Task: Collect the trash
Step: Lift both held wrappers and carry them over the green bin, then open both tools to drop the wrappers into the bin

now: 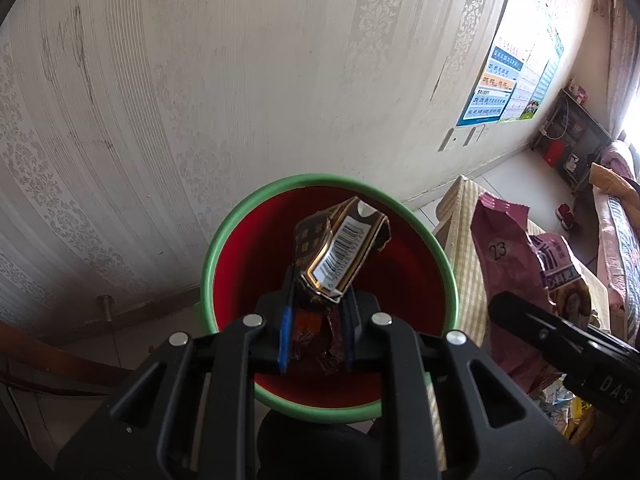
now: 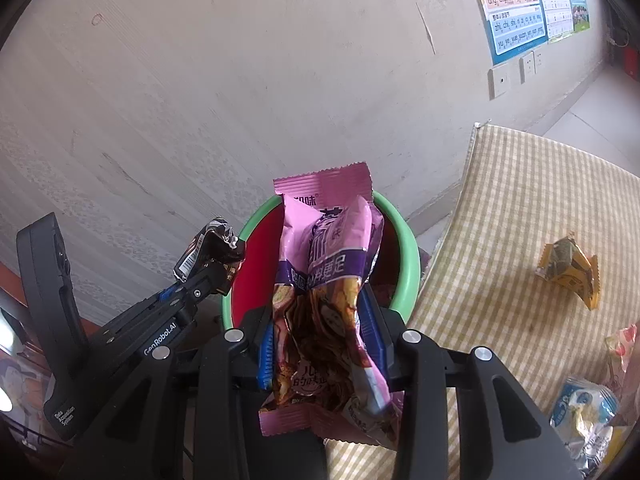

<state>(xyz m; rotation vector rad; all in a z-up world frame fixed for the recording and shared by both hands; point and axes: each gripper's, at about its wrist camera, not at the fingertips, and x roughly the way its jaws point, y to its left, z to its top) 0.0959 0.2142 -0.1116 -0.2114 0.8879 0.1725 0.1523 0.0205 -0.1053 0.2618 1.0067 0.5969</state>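
Left tool clamped on a brown wrapper, held over the red bin. Right tool clamped on a pink snack bag above the bin's rim, beside the checked table.

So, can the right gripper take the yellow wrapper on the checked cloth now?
Probably not yet: the right gripper is shut on the pink snack bag, so it is full. The yellow wrapper itself lies uncovered.

A lived-in home: patterned wallpaper, a pinyin chart, a checked tablecloth.
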